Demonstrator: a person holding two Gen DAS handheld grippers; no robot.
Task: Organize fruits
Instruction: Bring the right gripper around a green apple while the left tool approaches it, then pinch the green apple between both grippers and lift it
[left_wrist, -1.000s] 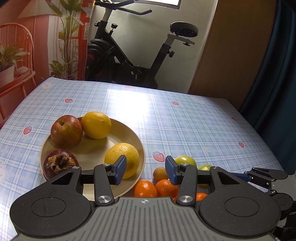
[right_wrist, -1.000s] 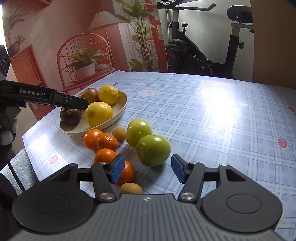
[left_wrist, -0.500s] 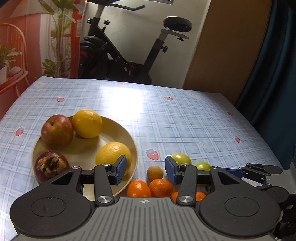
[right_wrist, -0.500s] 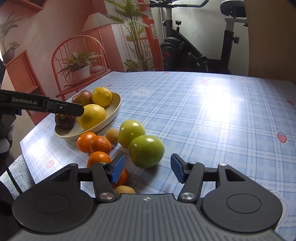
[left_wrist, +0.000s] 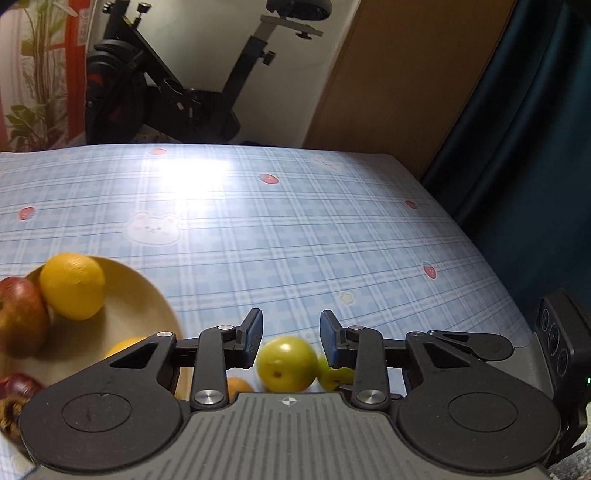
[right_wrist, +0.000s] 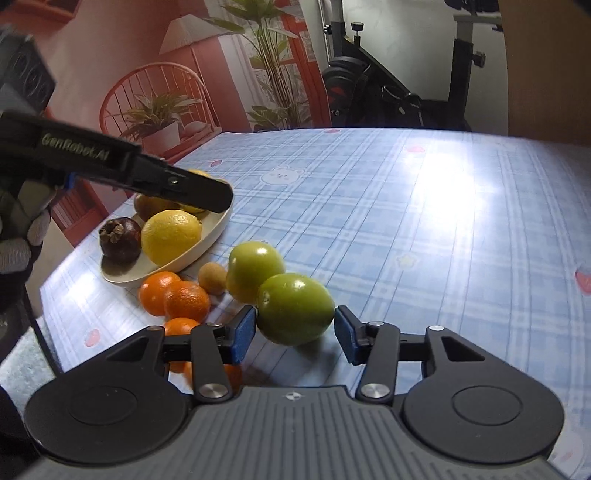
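A cream plate (right_wrist: 207, 236) holds two lemons (right_wrist: 171, 234), a red apple (left_wrist: 18, 317) and a dark mangosteen (right_wrist: 121, 234). Beside it on the table lie several oranges (right_wrist: 186, 301), a small brown fruit (right_wrist: 212, 278) and two green apples. My right gripper (right_wrist: 294, 330) is open, its blue pads on either side of the near green apple (right_wrist: 295, 308), not clamped. My left gripper (left_wrist: 291, 334) is open, above the far green apple (left_wrist: 286, 363); it also shows in the right wrist view (right_wrist: 199, 194) over the plate.
The table has a blue checked cloth (left_wrist: 295, 229). An exercise bike (left_wrist: 177, 92) stands behind the far edge. A dark curtain (left_wrist: 524, 147) hangs past the right edge. The right gripper's body (left_wrist: 557, 332) shows at the left wrist view's right edge.
My left gripper swung right, off the plate, and now hovers over the green apples. My right gripper moved forward so the near green apple lies between its pads.
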